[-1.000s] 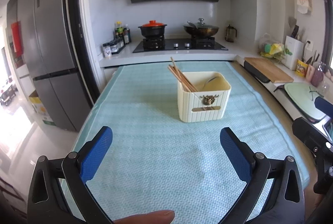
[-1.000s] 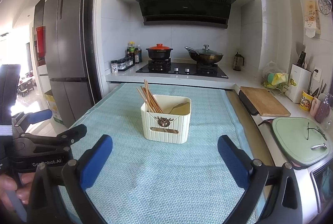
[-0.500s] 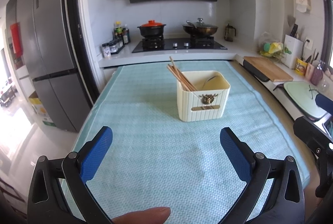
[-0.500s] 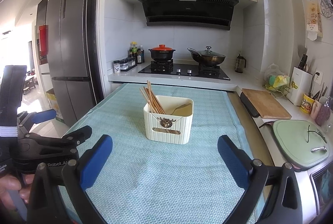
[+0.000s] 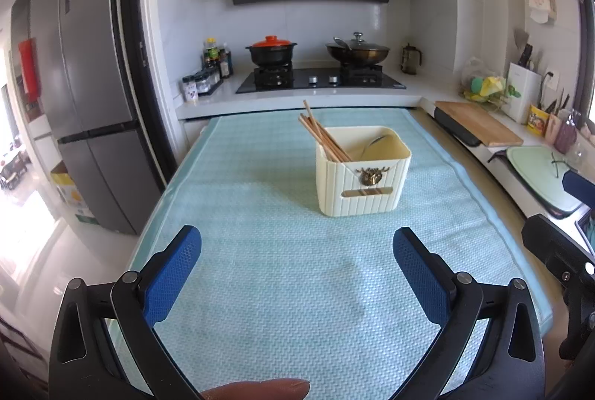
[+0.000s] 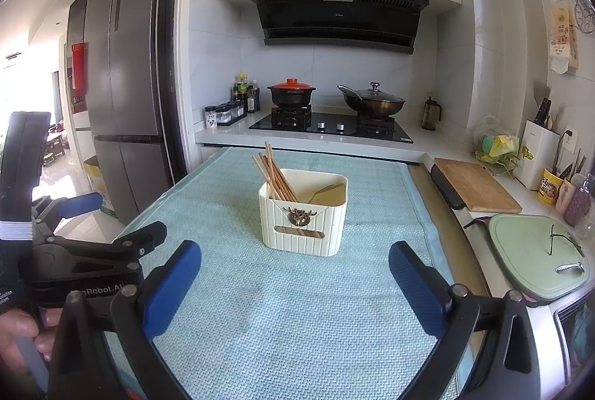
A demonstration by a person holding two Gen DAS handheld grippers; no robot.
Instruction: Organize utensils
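Observation:
A cream ribbed utensil holder (image 5: 362,173) stands upright on the light blue mat (image 5: 260,251), also in the right wrist view (image 6: 303,212). Several wooden chopsticks (image 5: 321,136) lean in its left side, also seen from the right (image 6: 275,175). A metal spoon (image 6: 325,191) rests in its right side. My left gripper (image 5: 297,262) is open and empty, well short of the holder. My right gripper (image 6: 293,273) is open and empty, also short of it. The left gripper's body (image 6: 74,251) shows at the left of the right wrist view.
A stove with a red-lidded pot (image 5: 271,52) and a wok (image 5: 359,52) lies behind the mat. A wooden cutting board (image 6: 472,184) and a green board (image 6: 535,255) sit on the right counter. A fridge (image 5: 85,95) stands at the left.
Both grippers have drawn back and risen slightly; the holder looks a little farther. Both stay open. Nothing on the mat has moved.

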